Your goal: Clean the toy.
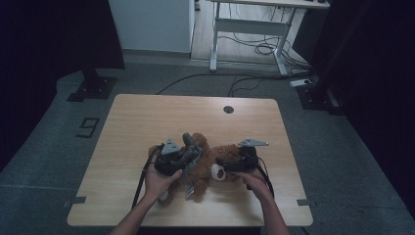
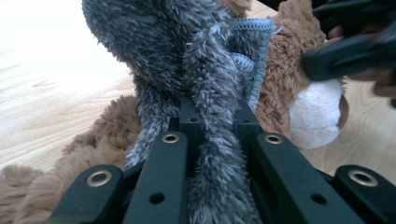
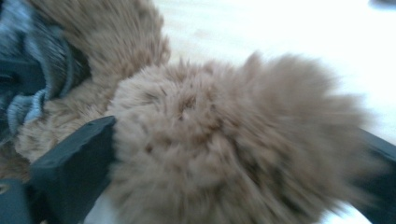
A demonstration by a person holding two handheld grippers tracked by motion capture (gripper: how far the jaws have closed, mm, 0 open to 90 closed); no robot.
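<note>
Near edge of the table (image 1: 122, 105): our two hands come in with the tongs. Left gripper (image 2: 215, 140) is clamped tight on a fold of the grey fuzzy garment (image 2: 187, 51), pinched between its jaws. Right gripper (image 3: 224, 154) stands wide, a brown furry limb lying between its jaws; we can't tell whether the pads press on it. The brown teddy bear (image 1: 210, 156) lies at mid-table toward the near edge, grey garment draped on it, one white paw pad (image 2: 313, 116) showing. Beyond: bare tabletop to the far edge, a cable hole (image 1: 228, 109). We judge the step is dressing or undressing the bear, which one unclear. Next we'd re-grip the limb with the right gripper, then pull the fabric along it.
</note>
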